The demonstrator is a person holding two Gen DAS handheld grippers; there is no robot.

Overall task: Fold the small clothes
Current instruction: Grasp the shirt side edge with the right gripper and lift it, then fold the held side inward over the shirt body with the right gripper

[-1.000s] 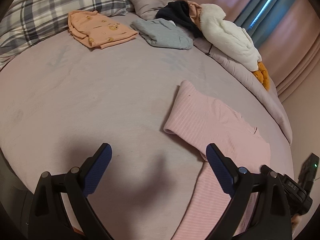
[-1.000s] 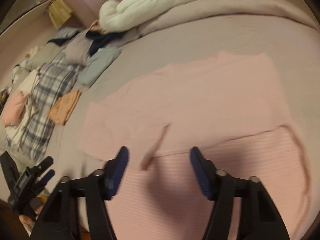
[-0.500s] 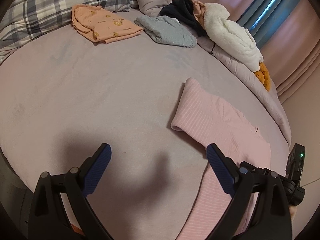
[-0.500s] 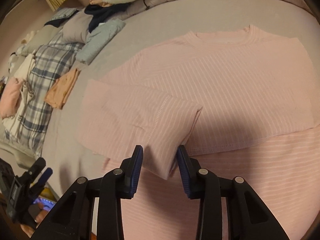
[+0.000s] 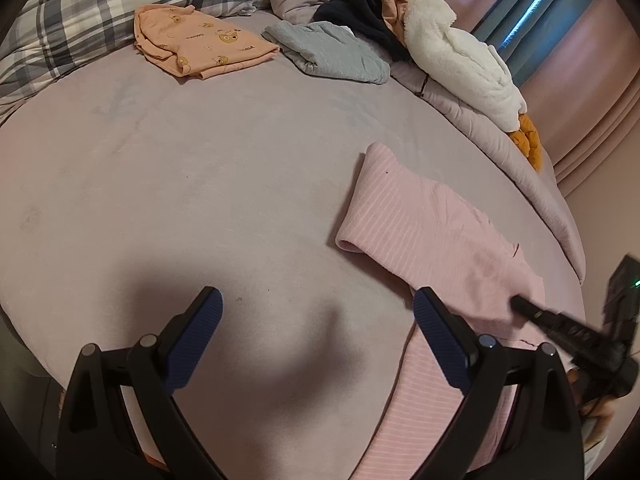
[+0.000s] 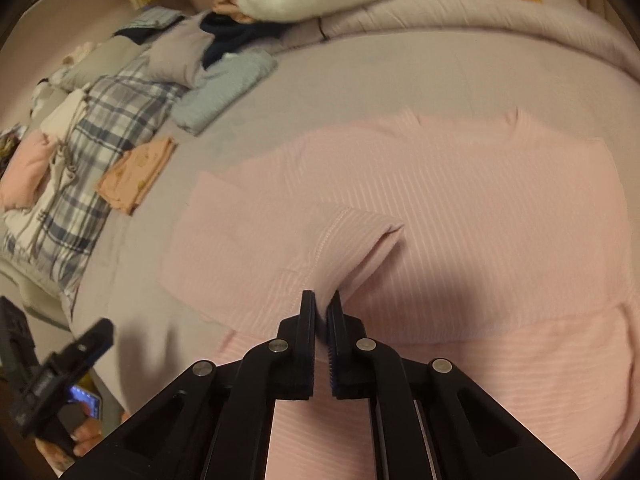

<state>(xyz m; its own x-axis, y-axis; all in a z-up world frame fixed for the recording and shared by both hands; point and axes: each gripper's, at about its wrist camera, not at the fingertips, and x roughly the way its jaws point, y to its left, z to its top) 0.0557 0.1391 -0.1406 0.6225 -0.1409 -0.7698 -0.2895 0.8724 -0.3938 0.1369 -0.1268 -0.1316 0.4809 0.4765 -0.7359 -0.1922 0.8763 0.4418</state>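
Pink top (image 6: 460,208): ribbed with pale stripes; spread flat on the bed (image 6: 380,80), neckline toward the duvet; its sleeve is folded in across the body, and a second pink layer lies under its near edge
Sleeve (image 6: 352,240): its hemmed cuff is lifted into a small ridge off the top's body, pinched at the corner
Right gripper (image 6: 322,308): fingers clenched on the sleeve's cuff corner, cloth caught between the pads; it sits over the near part of the top; in the left view it shows blurred at the top's near right (image 5: 560,320)
Left gripper (image 5: 316,336): fingers released and spread wide, nothing between them; it hovers over bare sheet just left of the top, its right finger by the top's near edge
Hand (image 6: 80,436): at the bed's edge, well left of the top, gripping the left gripper's handle
Peach garment (image 5: 200,46): folded, with bear print; beyond the top, near the plaid pillow (image 5: 100,12)
Grey garment (image 5: 332,54): folded, just beside the peach one, beyond the top
Pile (image 5: 452,56): white fleece, a dark item and an orange item on the rolled duvet, beyond the top
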